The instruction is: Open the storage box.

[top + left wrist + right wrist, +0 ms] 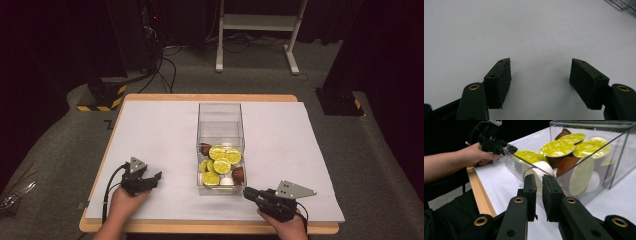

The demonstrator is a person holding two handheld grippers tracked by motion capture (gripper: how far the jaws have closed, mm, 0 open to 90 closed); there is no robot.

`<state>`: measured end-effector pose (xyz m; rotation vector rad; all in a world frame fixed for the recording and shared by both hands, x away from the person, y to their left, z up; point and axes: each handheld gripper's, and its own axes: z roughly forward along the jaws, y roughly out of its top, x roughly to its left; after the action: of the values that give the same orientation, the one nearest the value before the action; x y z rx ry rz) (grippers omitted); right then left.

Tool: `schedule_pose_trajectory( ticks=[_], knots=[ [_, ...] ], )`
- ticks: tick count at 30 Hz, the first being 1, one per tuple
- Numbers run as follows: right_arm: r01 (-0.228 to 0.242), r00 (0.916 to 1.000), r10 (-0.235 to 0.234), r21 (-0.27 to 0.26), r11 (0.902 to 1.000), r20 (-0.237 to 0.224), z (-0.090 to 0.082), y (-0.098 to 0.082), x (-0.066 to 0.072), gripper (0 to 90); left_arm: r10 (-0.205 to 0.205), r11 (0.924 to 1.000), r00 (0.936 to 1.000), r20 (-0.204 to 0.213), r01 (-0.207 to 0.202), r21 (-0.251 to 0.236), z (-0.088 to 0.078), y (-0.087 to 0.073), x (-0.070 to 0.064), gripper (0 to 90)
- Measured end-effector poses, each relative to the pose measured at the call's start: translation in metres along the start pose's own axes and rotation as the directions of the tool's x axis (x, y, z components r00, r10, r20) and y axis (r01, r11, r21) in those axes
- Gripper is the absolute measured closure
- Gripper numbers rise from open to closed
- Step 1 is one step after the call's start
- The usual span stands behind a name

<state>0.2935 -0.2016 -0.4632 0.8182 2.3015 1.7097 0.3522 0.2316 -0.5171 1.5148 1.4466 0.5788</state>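
The right gripper [250, 194] lies low near the front right edge of the table, its black jaws nearly together with only a thin slit between the pads and nothing held in it. In the right gripper view [538, 185] those jaws point at the near wall of the clear rectangular plastic box [220, 116], close to it but not touching. The box stands in the middle of the white sheet [165, 130] covering the wooden table [210, 97], its long side running front to back. Inside, heaped at the front end, are coffee capsules [221, 165]: most show yellow-green foil lids, some have brown bodies, some white.

The left gripper [156, 177] rests near the front left corner of the table, well apart from the box, held in the person's left hand [127, 200]. In the left gripper view [540, 75] its jaws stand wide apart over the bare white sheet, with nothing between them.
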Motion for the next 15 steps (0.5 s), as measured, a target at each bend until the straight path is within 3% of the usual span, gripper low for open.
schedule_pose_trajectory(
  ticks=[15],
  knots=[
    [-0.009, 0.9959, 0.013, -0.044, 0.999, 0.089, -0.018, 0.0, -0.013, 83.2, 0.0, 1.0, 1.0, 0.0, 0.0, 0.0, 0.0, 0.0, 0.0, 33.8]
  ],
)
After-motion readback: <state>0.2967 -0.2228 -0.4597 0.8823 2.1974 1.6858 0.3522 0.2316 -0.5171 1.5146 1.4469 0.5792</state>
